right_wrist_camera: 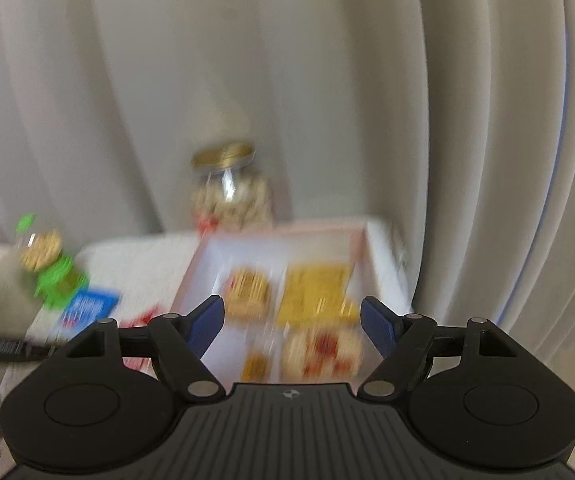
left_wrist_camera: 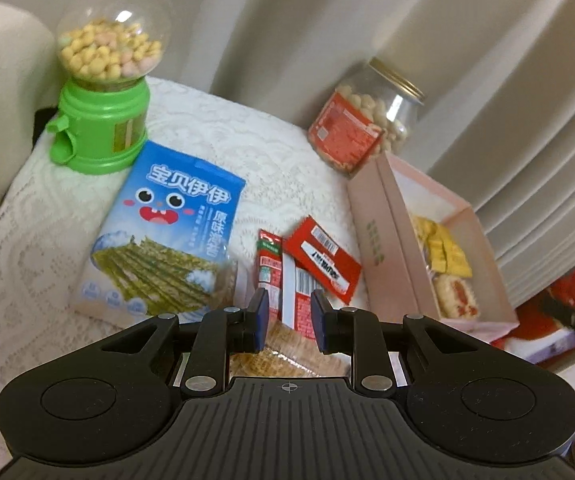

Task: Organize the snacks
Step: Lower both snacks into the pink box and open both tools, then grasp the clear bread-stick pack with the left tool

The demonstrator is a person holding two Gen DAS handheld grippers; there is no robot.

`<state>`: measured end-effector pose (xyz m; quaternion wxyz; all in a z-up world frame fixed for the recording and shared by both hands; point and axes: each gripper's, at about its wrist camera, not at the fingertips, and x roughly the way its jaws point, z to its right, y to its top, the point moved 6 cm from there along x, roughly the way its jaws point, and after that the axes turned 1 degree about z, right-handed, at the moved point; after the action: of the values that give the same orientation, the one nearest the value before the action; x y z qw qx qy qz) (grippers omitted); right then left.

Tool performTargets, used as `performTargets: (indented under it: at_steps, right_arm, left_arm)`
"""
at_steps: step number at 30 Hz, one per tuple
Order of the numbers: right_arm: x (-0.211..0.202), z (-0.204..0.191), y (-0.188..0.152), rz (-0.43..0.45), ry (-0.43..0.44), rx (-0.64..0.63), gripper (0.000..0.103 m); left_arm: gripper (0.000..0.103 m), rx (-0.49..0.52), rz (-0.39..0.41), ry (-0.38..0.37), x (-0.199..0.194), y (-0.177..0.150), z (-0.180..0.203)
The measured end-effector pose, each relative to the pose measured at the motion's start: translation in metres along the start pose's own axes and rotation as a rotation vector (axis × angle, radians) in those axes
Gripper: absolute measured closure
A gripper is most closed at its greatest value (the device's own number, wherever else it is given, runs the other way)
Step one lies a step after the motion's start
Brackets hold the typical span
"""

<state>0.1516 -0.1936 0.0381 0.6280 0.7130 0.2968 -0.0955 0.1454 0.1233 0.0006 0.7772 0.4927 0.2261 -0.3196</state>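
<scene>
In the left wrist view my left gripper (left_wrist_camera: 288, 320) is open and empty, just above two red snack packets (left_wrist_camera: 319, 260) and a clear pack of biscuits (left_wrist_camera: 287, 350) on the white lace cloth (left_wrist_camera: 223, 136). A blue seaweed bag (left_wrist_camera: 167, 236) lies to its left. A pink box (left_wrist_camera: 371, 240) with yellow and red-topped pastries (left_wrist_camera: 449, 268) stands to the right. In the blurred right wrist view my right gripper (right_wrist_camera: 292, 326) is open and empty above the pink box (right_wrist_camera: 361, 248) and its pastries (right_wrist_camera: 315, 292).
A green candy dispenser (left_wrist_camera: 101, 76) stands at the back left. A glass jar (left_wrist_camera: 363, 120) with a gold lid stands at the back, and shows in the right wrist view (right_wrist_camera: 229, 192). Pale curtains (left_wrist_camera: 487, 40) hang behind. Red and white items (left_wrist_camera: 555, 320) sit beyond the box.
</scene>
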Motion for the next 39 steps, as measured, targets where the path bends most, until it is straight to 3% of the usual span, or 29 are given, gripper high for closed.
performTargets:
  at_steps: [6,12,15,21,26,33,39]
  right_arm:
    - [-0.001,-0.034,-0.059,-0.117,0.077,-0.057,0.027]
    - [0.001,-0.079,-0.092,-0.189,0.201,-0.083,0.027]
    - [0.005,-0.087,-0.102,-0.217,0.21,-0.091,0.027]
    - [-0.005,-0.081,-0.124,-0.228,0.189,-0.106,0.027]
    - [-0.031,-0.057,-0.138,-0.205,0.126,-0.134,0.027]
    - [-0.051,-0.032,-0.139,-0.155,-0.028,-0.243,0.027]
    - [-0.069,0.003,-0.128,-0.106,-0.158,-0.172,0.027]
  left_arm:
    - [0.077,-0.003,0.002,0.024,-0.005,-0.004,-0.003]
    - [0.077,-0.038,-0.037,0.016,-0.017,-0.013,-0.012]
    - [0.077,-0.049,-0.033,-0.009,-0.025,-0.013,-0.009]
    - [0.077,0.028,-0.009,-0.031,-0.013,-0.011,0.003]
    - [0.077,0.104,-0.083,-0.053,0.005,-0.023,0.016]
    - [0.076,0.226,-0.183,-0.077,-0.009,-0.07,0.027]
    - [0.072,0.241,-0.178,-0.09,-0.026,-0.097,0.033]
